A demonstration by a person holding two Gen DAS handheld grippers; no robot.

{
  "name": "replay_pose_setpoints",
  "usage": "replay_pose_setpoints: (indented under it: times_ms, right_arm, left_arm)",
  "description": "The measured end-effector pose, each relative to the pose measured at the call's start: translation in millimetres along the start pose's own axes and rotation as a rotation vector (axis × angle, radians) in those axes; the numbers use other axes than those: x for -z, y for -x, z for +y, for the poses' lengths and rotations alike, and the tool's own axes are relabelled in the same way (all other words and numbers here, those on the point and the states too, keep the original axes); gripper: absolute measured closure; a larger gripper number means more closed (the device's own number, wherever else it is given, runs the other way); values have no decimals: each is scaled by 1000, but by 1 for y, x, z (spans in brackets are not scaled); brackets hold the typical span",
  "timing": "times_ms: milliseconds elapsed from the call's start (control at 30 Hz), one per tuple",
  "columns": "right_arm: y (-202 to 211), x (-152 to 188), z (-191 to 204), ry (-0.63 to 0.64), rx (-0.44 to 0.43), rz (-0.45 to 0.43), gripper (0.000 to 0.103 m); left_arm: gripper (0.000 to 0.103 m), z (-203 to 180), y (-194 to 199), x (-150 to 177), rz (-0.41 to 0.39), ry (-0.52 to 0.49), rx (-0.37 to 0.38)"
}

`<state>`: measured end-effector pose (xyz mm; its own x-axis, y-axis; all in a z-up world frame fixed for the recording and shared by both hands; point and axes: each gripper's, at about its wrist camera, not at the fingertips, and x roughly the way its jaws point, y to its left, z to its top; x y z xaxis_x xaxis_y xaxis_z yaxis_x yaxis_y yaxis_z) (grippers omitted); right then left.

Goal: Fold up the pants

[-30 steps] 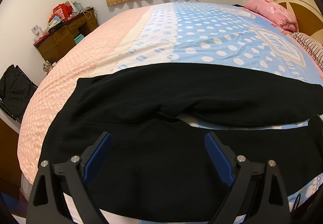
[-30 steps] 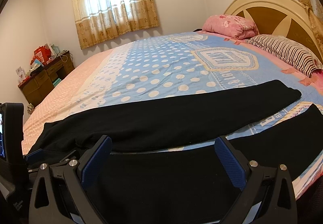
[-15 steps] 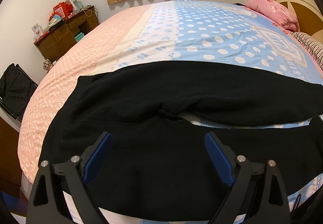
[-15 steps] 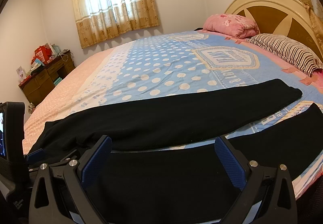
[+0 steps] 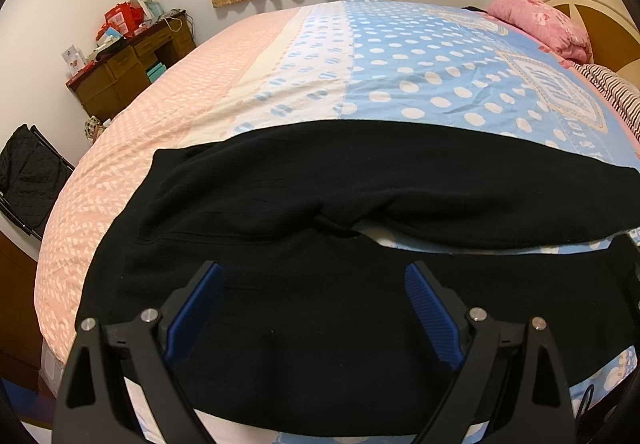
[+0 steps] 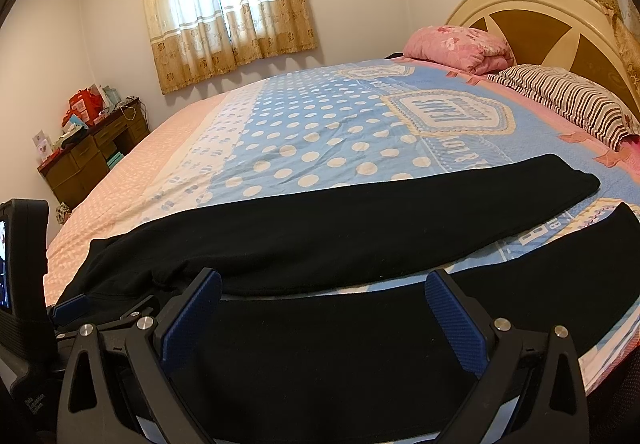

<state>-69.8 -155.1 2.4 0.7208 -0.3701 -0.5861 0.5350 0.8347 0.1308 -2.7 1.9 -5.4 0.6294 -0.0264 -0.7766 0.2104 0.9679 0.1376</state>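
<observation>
1. The soft knit pants spread under my fingers are plain black, no print on either leg.
2. My left gripper has blue textured pads on black arms; my right gripper wears the same blue and black.
3. The cotton bedsheet is light blue with white polka dots, turning white with blue marks, then pale pink with white flecks.
4. The rumpled quilt by the headboard is pink with a floral print.
5. The long pillow is striped dark and white.
6. The window curtains are tan and cream with flower motifs.
7. The wooden desk is dark brown.
</observation>
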Motion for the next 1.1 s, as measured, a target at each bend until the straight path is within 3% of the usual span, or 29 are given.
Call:
replay_pose_setpoints:
  times_ms: [667,1100]
  right_arm:
    - [-2,4,1,-4,-7,17,1]
    - [-36,-7,-1,42,-48,109,1]
  left_arm:
    - [9,0,-3,0,17,7,5]
    - [8,10,-21,0,64,-13,48]
